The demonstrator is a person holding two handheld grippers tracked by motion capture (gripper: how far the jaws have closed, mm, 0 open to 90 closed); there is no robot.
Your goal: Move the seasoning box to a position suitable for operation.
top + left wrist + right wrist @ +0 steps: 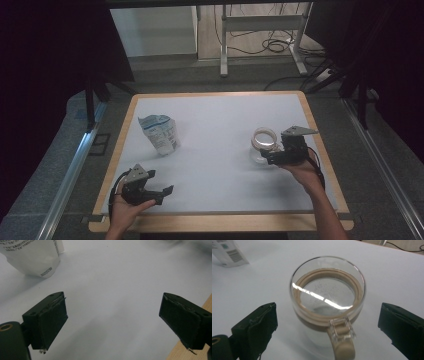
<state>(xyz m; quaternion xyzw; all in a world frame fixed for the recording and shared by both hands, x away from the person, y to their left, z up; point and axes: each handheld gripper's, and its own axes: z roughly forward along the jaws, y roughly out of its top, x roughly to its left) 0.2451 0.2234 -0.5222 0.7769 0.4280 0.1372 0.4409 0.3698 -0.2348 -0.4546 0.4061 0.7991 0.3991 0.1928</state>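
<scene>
Glass jar stands upright on the table near its right edge, mouth facing up, long axis vertical. A tan sealing ring runs around the inside of its neck, and a clear-and-tan clasp on the rim points toward the right gripper. The inside of the jar looks empty apart from specks and a light reflection on the glass. Right gripper: jaws wide open, one on each side of the jar, with neither pad touching the glass.

Pouch, white and blue with printed text, stands toward the left edge of the table, well apart from the jar, leaning slightly; its torn top is open, contents cannot be seen.

Left gripper is held low near the front left corner of the table. Its jaws are spread wide with nothing between them, aimed across the white surface, the pouch beyond them to the left.
</scene>
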